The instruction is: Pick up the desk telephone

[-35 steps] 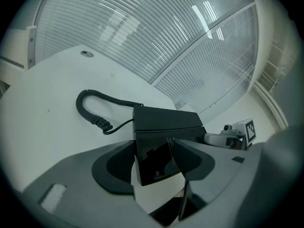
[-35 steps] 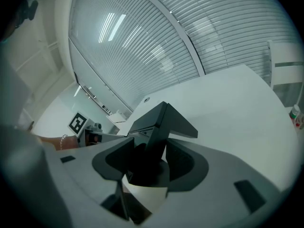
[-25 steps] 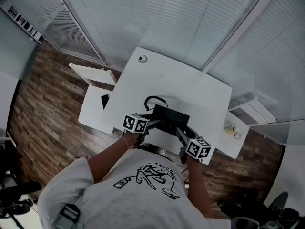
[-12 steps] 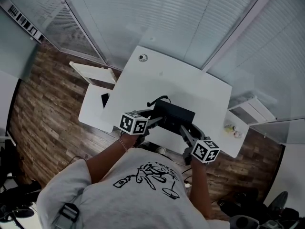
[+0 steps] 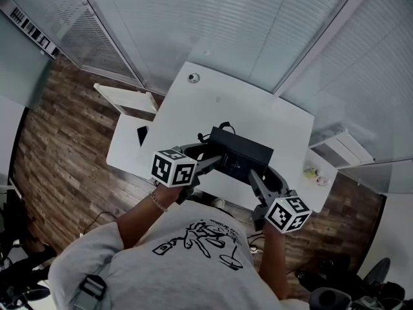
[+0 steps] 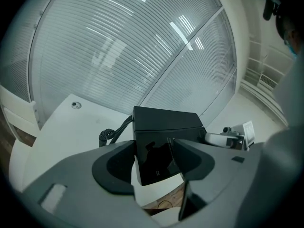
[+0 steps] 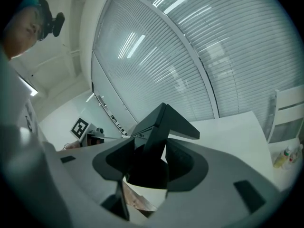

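The black desk telephone (image 5: 240, 154) hangs lifted above the white desk (image 5: 245, 112), held from both ends. My left gripper (image 5: 210, 161) is shut on its left end, the black body (image 6: 156, 146) wedged between the jaws. My right gripper (image 5: 256, 176) is shut on its right end, where the angular black casing (image 7: 159, 132) fills the gap between the jaws. A coiled black cord (image 6: 108, 135) trails from the phone's far left corner down to the desk.
A small round grommet (image 5: 193, 78) sits near the desk's far left corner. A white side shelf (image 5: 126, 141) with a dark flat item (image 5: 142, 136) stands left of the desk. Small bottles (image 5: 315, 175) rest on a ledge at the right. Blinds cover the glass walls behind.
Both grippers have risen toward the camera and spread slightly, lifting the telephone off the desk and tilting it. The cord now trails below it.
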{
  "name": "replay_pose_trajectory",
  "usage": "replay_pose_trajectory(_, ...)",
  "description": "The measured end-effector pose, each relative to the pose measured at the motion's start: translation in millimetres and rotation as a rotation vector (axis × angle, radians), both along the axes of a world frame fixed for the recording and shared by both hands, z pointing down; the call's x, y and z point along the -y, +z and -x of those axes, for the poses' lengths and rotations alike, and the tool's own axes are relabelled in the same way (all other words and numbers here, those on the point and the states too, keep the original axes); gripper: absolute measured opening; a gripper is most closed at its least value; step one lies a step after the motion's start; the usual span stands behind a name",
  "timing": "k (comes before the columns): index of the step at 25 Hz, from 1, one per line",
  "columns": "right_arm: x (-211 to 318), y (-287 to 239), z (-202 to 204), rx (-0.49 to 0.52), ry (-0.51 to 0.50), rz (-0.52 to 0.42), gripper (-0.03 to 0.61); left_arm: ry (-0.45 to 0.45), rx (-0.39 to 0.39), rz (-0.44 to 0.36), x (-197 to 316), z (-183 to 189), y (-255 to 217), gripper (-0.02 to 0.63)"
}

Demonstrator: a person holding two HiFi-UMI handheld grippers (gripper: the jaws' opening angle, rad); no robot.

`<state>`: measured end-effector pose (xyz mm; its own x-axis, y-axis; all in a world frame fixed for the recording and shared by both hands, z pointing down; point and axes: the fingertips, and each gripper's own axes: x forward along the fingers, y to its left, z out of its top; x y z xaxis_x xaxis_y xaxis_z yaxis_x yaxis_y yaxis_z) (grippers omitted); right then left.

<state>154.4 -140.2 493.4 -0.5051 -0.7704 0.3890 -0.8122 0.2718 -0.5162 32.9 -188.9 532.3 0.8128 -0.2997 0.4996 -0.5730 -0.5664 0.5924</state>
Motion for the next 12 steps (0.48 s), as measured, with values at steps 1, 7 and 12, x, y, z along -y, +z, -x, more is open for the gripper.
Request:
replay_pose_trajectory(1,-0.3,-7.7,0.7,-0.004,0.002,-0.010,0.198,-0.001,-0.006,-0.004,0.1,0.5,-7.2,0.255)
replay_pose_trajectory(7,-4.7,-50.8,4.8,-0.040,0.004,-0.066,0.198,-0.006,-0.029,-0.068,-1.9,3.8,-51.5,0.253)
replay_pose_trajectory(12,-7.7,-78.9,7.9,-0.063,0.011,-0.099,0.198,-0.007,-0.055,-0.098,-3.9,6.6,-78.1,0.253)
